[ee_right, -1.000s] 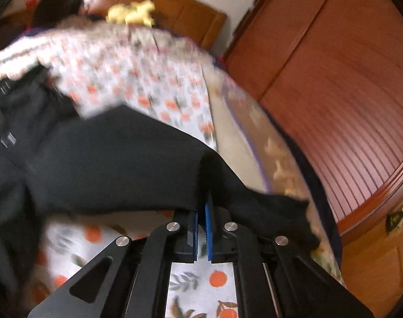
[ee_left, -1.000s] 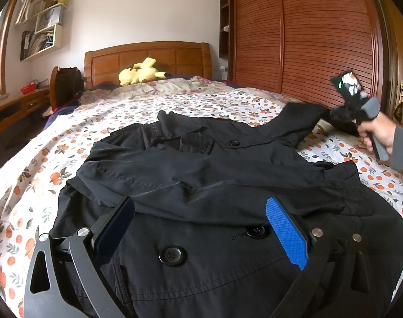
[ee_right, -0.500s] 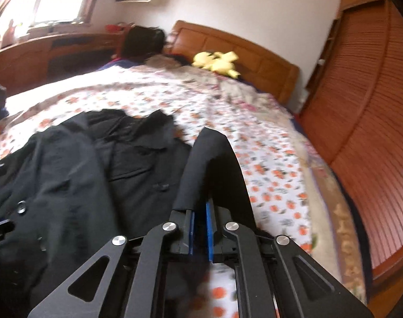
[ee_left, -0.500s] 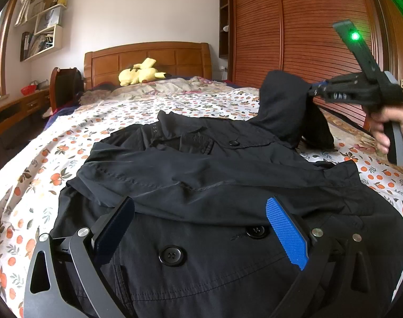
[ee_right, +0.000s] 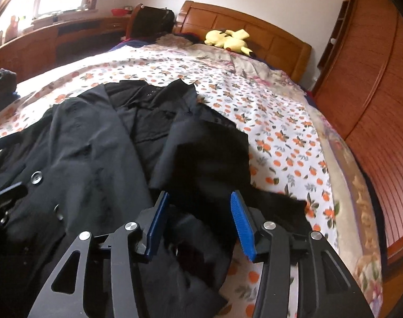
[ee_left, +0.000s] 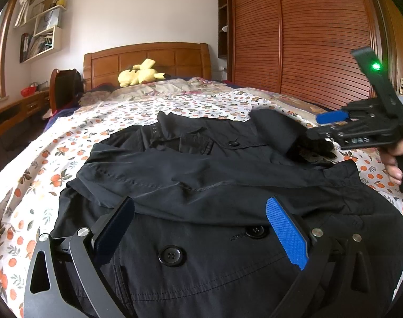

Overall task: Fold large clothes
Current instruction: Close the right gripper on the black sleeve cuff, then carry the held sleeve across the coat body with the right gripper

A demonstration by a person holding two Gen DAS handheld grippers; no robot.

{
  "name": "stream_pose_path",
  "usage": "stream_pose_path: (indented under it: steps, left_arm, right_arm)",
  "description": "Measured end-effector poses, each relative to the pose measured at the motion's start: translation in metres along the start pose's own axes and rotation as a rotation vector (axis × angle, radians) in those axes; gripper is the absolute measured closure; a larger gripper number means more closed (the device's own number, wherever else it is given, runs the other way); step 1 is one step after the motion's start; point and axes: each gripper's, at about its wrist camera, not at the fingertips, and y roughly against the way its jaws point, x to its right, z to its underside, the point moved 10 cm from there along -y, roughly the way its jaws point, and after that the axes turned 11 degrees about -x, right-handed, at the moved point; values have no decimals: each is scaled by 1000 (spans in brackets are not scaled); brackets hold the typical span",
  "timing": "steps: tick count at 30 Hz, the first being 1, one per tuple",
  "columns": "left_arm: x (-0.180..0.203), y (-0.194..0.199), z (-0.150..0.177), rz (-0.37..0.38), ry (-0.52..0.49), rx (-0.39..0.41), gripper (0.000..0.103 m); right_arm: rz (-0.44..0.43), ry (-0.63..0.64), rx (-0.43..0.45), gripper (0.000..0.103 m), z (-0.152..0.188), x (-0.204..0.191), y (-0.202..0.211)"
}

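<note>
While both grippers' fingers gape, black coat [ee_left: 214, 175] on floral bed [ee_left: 69, 137], sleeve [ee_right: 209, 153] folded inward.

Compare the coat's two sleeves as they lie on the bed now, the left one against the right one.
The left sleeve lies long and flat across the chest of the black coat, reaching most of its width; the right sleeve is doubled back near the shoulder in a short, bunched fold. The left sleeve lies wholly on the coat; the right sleeve's end spills onto the floral sheet. Both are black and loose: the left gripper and right gripper are open.
</note>
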Motion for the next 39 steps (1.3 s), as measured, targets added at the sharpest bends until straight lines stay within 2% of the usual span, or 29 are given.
stream_pose_path:
  steps: [5, 10, 12, 15, 22, 24, 30, 34, 35, 37, 38, 39]
  left_arm:
    - [0, 0, 0, 0, 1, 1, 3]
    - [0, 1, 0, 4, 6, -1, 3]
    - [0, 0, 0, 4, 6, -5, 3]
    - [1, 2, 0, 4, 4, 1, 3]
    - [1, 2, 1, 9, 4, -1, 3]
    - [1, 2, 1, 9, 4, -2, 3]
    - [2, 3, 1, 13, 1, -1, 3]
    - [4, 4, 1, 12, -6, 0, 3]
    - [4, 4, 0, 13, -5, 1, 3]
    - [4, 6, 0, 22, -2, 4, 3]
    - [4, 7, -1, 25, -1, 7, 3]
    - [4, 10, -2, 28, 1, 14, 3]
  right_arm:
    - [-2, -45, 14, 50, 14, 12, 12]
    - [39, -126, 16, 46, 22, 52, 7]
    - [64, -146, 8, 41, 24, 65, -1]
    - [98, -190, -17, 34, 29, 90, -20]
    - [126, -318, -121, 30, 53, 140, -75]
    - [125, -347, -146, 30, 60, 149, -87]
    - [134, -425, -214, 18, 75, 170, -111]
    - [105, -453, -242, 18, 78, 173, -120]
    - [95, -456, -247, 19, 78, 172, -121]
    - [63, -454, -250, 36, 77, 168, -122]
    - [71, -453, -257, 50, 77, 168, -121]
    - [73, -448, -260, 73, 76, 167, -120]
